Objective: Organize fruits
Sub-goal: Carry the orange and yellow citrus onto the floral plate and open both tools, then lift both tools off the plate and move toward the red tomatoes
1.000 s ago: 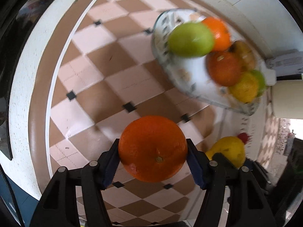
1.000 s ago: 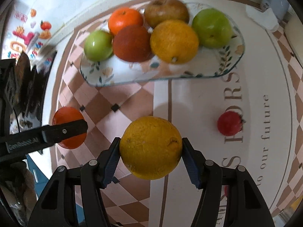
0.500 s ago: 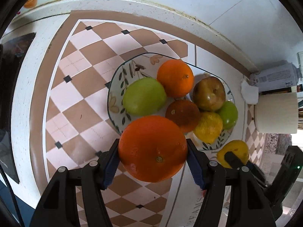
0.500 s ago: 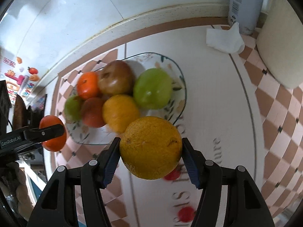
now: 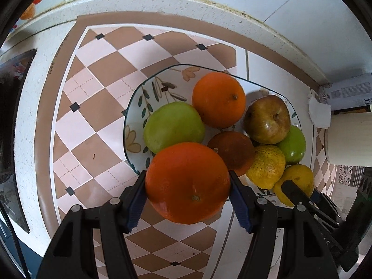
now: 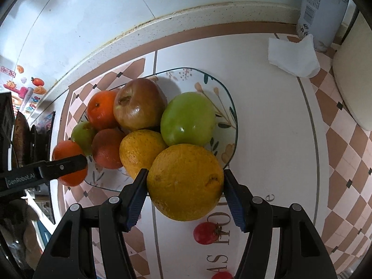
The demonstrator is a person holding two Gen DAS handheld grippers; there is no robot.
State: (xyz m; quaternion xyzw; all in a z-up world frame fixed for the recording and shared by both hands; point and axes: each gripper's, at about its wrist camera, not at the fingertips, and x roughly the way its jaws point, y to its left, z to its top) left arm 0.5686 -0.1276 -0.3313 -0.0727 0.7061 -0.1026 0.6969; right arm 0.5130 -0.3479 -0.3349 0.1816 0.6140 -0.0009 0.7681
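Checkered counter (image 5: pixel 93 121) is carrying one plate (image 5: pixel 137 107) with six fruits; left gripper (image 5: pixel 187 187) is clamping an orange (image 5: pixel 186 183), right gripper (image 6: pixel 184 183) is clamping a yellow orange (image 6: pixel 184 181).

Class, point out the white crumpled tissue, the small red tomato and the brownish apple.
White crumpled tissue (image 6: pixel 293 58), right wrist view, centre.
Small red tomato (image 6: pixel 205 233), right wrist view, skin.
Brownish apple (image 6: pixel 139 107), right wrist view, side.

Orange fruit (image 5: pixel 188 186), yellow fruit (image 6: pixel 186 181), leaf-patterned plate (image 5: pixel 148 97).
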